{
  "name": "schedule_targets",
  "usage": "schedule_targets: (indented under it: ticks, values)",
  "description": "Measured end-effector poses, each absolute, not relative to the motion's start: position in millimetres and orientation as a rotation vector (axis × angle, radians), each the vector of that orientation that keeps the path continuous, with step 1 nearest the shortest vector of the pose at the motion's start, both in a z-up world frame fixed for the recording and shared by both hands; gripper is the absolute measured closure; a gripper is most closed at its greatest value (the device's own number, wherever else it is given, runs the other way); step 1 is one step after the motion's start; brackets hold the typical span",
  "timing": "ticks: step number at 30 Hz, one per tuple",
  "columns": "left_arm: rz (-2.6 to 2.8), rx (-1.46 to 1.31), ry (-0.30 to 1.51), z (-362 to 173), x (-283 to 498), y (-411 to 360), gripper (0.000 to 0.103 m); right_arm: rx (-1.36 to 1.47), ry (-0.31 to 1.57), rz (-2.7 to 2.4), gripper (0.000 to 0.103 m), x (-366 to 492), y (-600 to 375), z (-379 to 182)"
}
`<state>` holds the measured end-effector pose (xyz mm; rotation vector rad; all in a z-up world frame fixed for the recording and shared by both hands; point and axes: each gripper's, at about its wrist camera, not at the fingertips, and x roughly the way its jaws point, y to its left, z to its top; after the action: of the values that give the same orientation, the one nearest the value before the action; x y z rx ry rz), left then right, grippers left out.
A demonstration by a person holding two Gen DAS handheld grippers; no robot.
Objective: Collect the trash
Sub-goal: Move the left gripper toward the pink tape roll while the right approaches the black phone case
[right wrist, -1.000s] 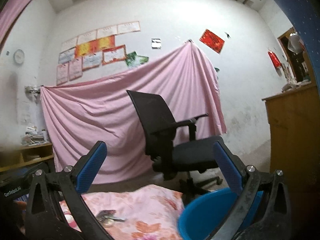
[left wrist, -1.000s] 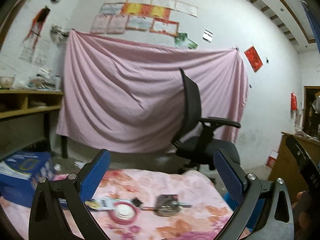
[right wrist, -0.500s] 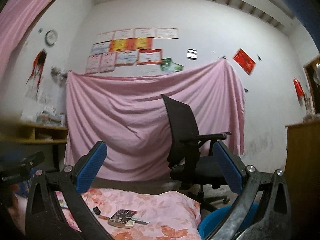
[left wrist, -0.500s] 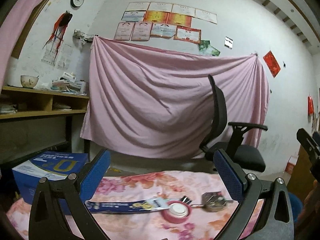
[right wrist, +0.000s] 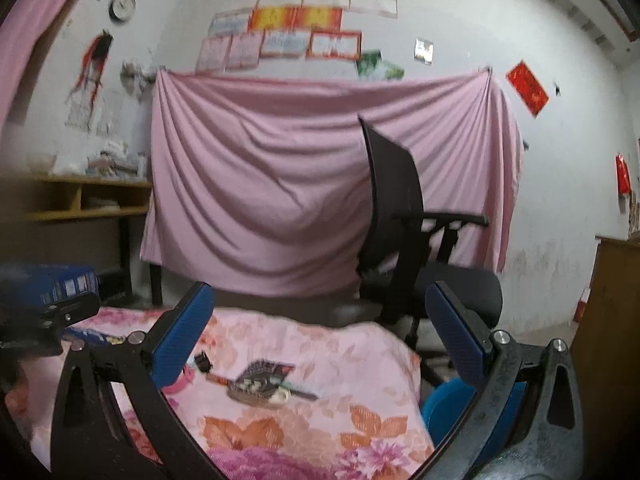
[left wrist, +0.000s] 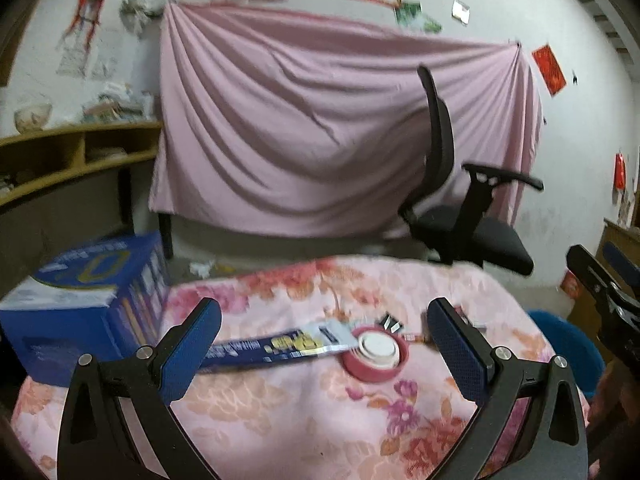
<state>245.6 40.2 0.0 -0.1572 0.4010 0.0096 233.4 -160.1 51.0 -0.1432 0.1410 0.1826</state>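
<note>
My left gripper (left wrist: 324, 340) and right gripper (right wrist: 316, 326) both gape empty. Ahead of the left lie a blue wrapper (left wrist: 276, 346) and red lid (left wrist: 376, 354); closing there may snag the floral cloth (left wrist: 280, 412) instead.

I am in a plain room of a home, used partly as a study. A pink sheet (right wrist: 320, 184) hangs across a whitewashed wall under rows of paper certificates (right wrist: 304, 28) and a round clock (right wrist: 122, 5). A black office chair (right wrist: 408, 240), wooden shelves (left wrist: 80, 152) with papers and a flowered cloth (left wrist: 304, 408) on the counter show it.
</note>
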Motion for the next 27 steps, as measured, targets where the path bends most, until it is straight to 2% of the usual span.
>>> schedule_targets:
  ticks: [7, 11, 14, 20, 25, 27]
  values:
    - [-0.075, -0.132, 0.535, -12, 267, 30, 0.004, -0.070, 0.398, 0.232, 0.000, 277, -166, 29]
    - [-0.122, -0.092, 0.599, -19, 278, 18, 0.010, -0.044, 0.477, 0.233, 0.000, 290, -170, 18]
    - [-0.158, -0.069, 0.662, -27, 290, 12, 0.024, -0.033, 0.515, 0.232, 0.000, 297, -172, 14]
    - [-0.185, -0.144, 0.780, -43, 317, 14, 0.030, -0.043, 0.617, 0.265, 0.000, 315, -164, 5]
    - [-0.187, -0.186, 0.772, -41, 320, 18, 0.031, -0.042, 0.676, 0.278, 0.000, 331, -160, -2]
    - [-0.190, -0.176, 0.775, -41, 323, 15, 0.036, -0.047, 0.682, 0.278, 0.000, 335, -159, -2]
